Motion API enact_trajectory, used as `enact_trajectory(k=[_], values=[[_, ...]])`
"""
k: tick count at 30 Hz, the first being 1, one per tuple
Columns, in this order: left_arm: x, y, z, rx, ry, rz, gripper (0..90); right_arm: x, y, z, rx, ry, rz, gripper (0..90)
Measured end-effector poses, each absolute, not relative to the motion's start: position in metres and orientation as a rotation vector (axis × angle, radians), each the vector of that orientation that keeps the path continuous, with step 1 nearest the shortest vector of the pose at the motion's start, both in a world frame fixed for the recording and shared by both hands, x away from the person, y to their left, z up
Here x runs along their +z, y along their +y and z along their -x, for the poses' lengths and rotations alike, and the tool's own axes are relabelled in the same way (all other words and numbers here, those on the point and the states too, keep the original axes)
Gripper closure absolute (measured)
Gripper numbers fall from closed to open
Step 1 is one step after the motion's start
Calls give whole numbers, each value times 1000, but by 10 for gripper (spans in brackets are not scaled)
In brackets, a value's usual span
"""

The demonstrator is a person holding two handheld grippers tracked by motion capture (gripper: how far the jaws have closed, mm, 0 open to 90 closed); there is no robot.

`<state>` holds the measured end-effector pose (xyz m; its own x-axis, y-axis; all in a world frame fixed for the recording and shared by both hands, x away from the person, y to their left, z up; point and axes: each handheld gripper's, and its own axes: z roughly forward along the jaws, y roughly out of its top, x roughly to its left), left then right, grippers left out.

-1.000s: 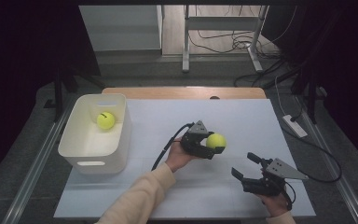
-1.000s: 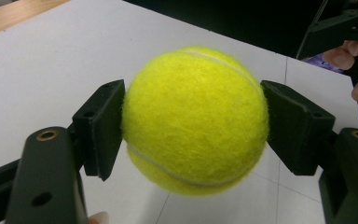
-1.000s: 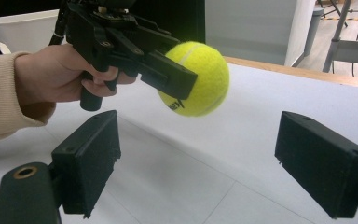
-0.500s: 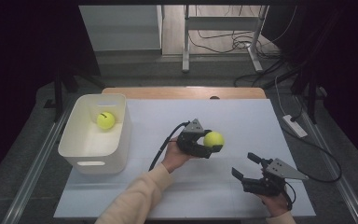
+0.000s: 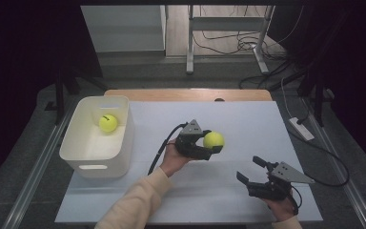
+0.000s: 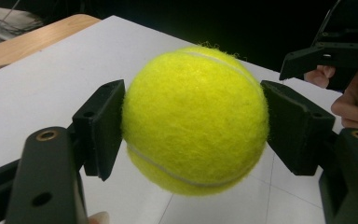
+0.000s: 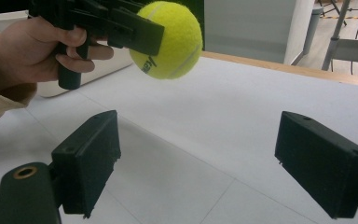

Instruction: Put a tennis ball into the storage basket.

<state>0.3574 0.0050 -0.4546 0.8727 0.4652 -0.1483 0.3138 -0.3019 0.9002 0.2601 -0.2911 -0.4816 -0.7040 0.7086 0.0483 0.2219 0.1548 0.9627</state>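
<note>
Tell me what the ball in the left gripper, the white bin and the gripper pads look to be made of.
Tennis ball: fuzzy yellow felt with a pale curved seam, stray fibres at its edge.
White bin: likely moulded plastic, smooth and matte, with rounded corners and a cut-out handle.
Left gripper pads: black, matte, blocky with small holes; probably hard plastic, perhaps printed, though the look leaves that open.

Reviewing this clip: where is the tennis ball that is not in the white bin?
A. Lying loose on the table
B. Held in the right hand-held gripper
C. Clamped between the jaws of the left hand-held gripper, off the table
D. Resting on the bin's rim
C: the left hand-held gripper has both pads pressed on the tennis ball, which the right gripper view shows clear of the table; the right hand-held gripper stands open and holds nothing.
</note>
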Motion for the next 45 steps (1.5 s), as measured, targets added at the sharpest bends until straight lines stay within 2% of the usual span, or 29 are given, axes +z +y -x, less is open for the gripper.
enact_trajectory(k=[45], values=[[-417,52,-340,268,617,-1816,270,-482,-290,-260,1564,2028,-883,138]])
